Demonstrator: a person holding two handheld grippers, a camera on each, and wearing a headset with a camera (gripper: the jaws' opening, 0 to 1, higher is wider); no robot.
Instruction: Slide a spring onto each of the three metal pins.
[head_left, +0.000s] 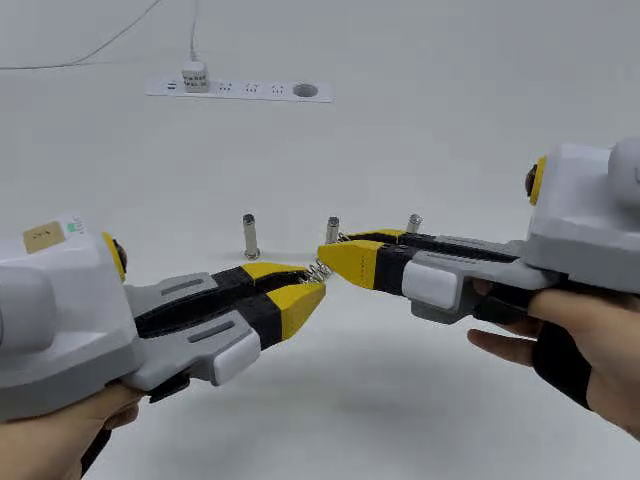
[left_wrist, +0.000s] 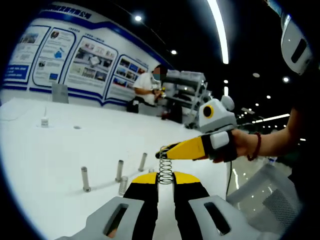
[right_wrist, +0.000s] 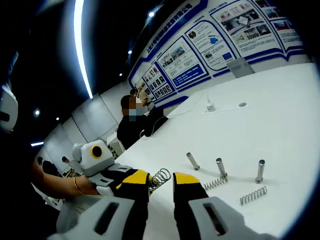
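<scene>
While looking down across the white workbench (head_left: 400, 400), saw the left gripper (head_left: 312, 280), grasped by the left hand (head_left: 55, 440), pointing in from the near left, jaws clenched on one end of a spring (head_left: 318, 270) and holding it above the bench. Saw the right gripper (head_left: 333, 245), grasped by the right hand (head_left: 590, 345), pointing in from the right, tip to tip with the left one, yellow tips set against the other end of that same spring. Could not tell the right jaws' state: pinching the coil or merely touching it. In the left gripper view, found the spring standing up between the left jaws, top meeting the right gripper's tip. Noted a white power strip (head_left: 238, 88) lying flat at the far side of the bench, a plug (head_left: 195, 75) and cable (head_left: 100, 45) fitted near its left end. Counted a row of three standing upright just beyond the gripper tips: the left pin (head_left: 250, 236) clear of both tools, the middle pin (head_left: 332, 230) rising right behind the right gripper's tip, the right pin (head_left: 413, 223) partly hidden behind that gripper's jaws. In the right gripper view, picked out a second spring (right_wrist: 216, 183) lying on the bench with one end at the foot of a pin, and a third spring (right_wrist: 253, 195) lying flat close beside it.
</scene>
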